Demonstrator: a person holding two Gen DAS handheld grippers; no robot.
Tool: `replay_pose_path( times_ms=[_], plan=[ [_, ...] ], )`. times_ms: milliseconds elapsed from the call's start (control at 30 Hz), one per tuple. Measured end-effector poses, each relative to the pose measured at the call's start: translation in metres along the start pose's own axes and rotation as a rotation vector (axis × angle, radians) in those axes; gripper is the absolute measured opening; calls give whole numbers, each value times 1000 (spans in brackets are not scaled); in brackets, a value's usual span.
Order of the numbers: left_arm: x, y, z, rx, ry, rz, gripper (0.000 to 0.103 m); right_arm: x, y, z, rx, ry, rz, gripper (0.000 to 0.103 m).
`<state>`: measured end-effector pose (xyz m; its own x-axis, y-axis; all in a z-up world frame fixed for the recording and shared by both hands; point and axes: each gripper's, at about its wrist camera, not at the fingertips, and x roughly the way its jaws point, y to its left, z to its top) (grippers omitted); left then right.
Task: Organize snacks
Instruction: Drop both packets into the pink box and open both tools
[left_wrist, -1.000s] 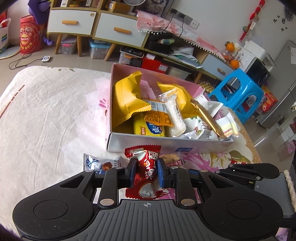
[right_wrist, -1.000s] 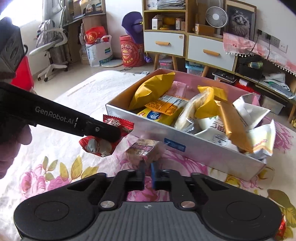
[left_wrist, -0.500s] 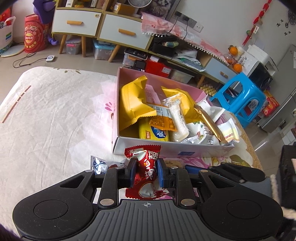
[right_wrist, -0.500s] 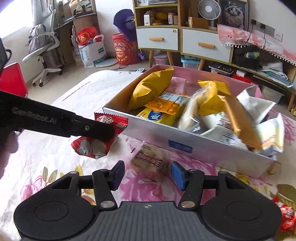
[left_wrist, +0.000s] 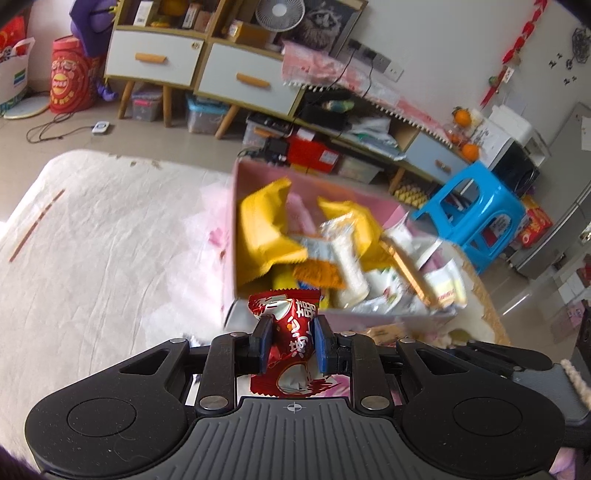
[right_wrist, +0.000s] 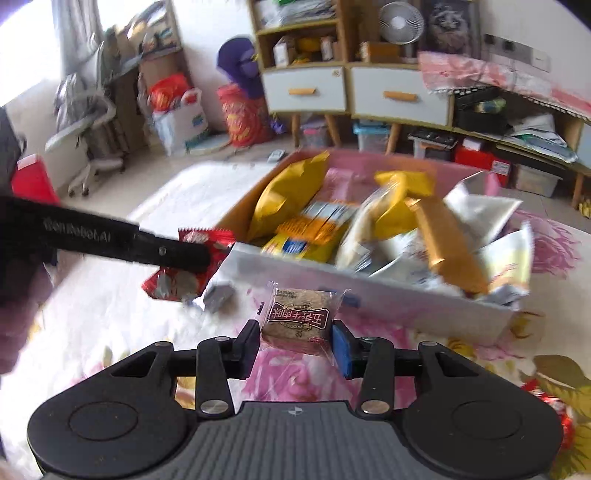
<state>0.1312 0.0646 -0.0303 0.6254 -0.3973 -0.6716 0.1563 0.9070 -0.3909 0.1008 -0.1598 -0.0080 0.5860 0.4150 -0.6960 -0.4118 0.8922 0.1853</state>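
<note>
My left gripper (left_wrist: 291, 343) is shut on a red candy packet (left_wrist: 291, 341) and holds it above the floral cloth, just before the near wall of the pink snack box (left_wrist: 251, 173). In the right wrist view the left gripper (right_wrist: 192, 254) and its red packet (right_wrist: 173, 282) show at the box's left corner. My right gripper (right_wrist: 295, 345) is shut on a brown square snack in clear wrap (right_wrist: 297, 319), held in front of the box's grey front wall (right_wrist: 406, 299). The box is full of yellow, orange and white packets.
A small silver-blue packet (right_wrist: 218, 295) lies on the cloth by the box corner. A red wrapper (right_wrist: 565, 424) lies at the far right edge. A blue stool (left_wrist: 476, 218) stands beyond the table. Drawers and shelves line the back wall.
My right gripper opened, then closed on the brown snack and lifted it. My left gripper rose with the red packet and moved nearer the box.
</note>
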Motion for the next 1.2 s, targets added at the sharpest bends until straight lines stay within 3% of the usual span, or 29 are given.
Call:
replay_pose_path(
  times_ms=[233,533,767,1200],
  plan=[
    [18,-16,15,25,-22,-19,21,-5,-32,24,116,-92,-65,32],
    [47,-26,37,37,-57,-15,21,11,-55,39,179,-143,-106,33],
    [50,-33,43,58,-93,-1,25,5,-59,40,191,-169,-96,45],
    [12,-18,29,95,-97,28,66,-26,-71,32,212,-193,-115,66]
  ],
)
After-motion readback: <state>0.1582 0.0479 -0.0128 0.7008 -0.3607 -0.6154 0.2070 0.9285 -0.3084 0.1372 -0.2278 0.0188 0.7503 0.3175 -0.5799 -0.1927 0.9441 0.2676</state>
